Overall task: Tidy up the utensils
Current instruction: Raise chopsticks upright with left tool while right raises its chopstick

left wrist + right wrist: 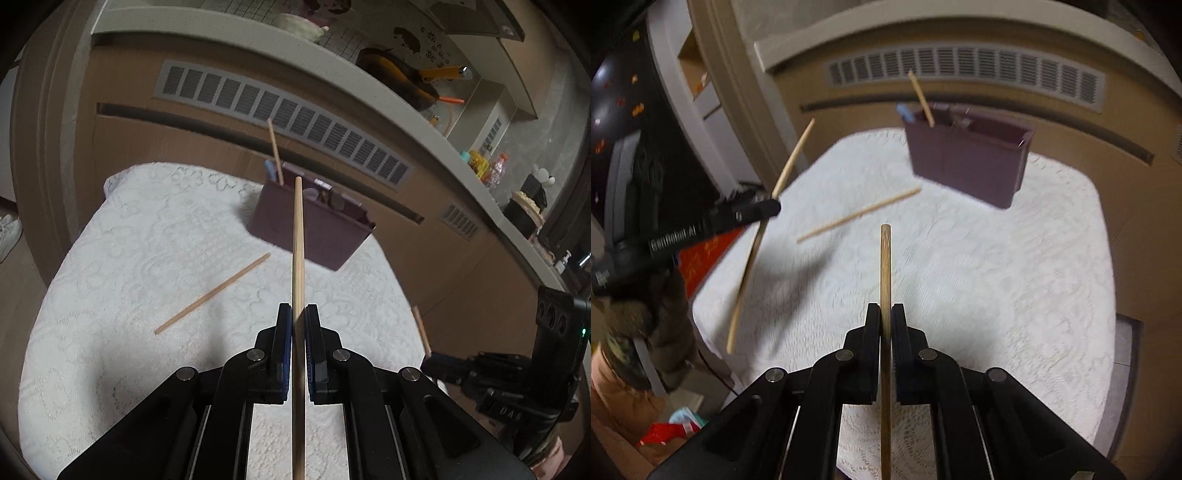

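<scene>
Left gripper [298, 314]: I see it clenched on a pale chopstick [297, 240], which runs forward toward twelve o'clock.
Right gripper [885, 314]: clamped on a darker chopstick [885, 266], tip also toward twelve o'clock.
Loose chopstick [212, 293]: I find it flat on the white lace cloth [129, 258], at ten o'clock from my left gripper.
Purple holder [317, 229]: stands at the cloth's far edge, twelve o'clock; one chopstick [275, 151] leans upright in its left compartment.
</scene>
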The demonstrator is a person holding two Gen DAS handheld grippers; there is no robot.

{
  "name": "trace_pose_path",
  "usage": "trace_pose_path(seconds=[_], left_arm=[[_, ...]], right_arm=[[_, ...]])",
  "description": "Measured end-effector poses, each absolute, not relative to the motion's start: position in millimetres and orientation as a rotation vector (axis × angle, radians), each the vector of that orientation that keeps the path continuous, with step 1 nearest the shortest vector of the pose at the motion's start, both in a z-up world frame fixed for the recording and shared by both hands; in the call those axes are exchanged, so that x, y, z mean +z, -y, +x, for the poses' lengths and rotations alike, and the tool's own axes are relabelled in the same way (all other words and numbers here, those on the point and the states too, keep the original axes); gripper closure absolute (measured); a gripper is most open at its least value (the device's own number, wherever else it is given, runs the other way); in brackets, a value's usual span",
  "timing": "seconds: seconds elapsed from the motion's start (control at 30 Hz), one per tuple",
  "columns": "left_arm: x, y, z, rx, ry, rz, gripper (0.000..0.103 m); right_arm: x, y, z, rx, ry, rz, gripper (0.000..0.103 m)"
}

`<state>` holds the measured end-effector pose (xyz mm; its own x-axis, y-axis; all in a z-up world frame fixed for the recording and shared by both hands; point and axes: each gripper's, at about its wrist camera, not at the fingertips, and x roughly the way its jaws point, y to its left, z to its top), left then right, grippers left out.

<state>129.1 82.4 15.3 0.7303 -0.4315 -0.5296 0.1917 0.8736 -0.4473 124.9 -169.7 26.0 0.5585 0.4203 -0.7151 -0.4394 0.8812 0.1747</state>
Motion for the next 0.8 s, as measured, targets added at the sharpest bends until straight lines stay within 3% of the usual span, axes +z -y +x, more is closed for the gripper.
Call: trace_pose_path(seconds=[0.17, 0.43, 0.57, 0.8], left_arm=[[83, -70, 149, -0.401, -0.516, -0.336, 0.096], [208, -50, 202, -0.430, -0.120, -0.275, 0.096], [213, -43, 242, -0.418, -0.042, -0.269, 0.096], [155, -24, 326, -0.375, -0.075, -0.297, 0.096]], right_arm=[[96, 178, 144, 0.461, -0.616, 0.010, 0.097], [218, 186, 200, 0.390, -0.163, 0.048, 0.097], [223, 188, 240, 0.394, -0.102, 0.079, 0.097], [179, 183, 300, 0.375, -0.159, 0.065, 0.097]])
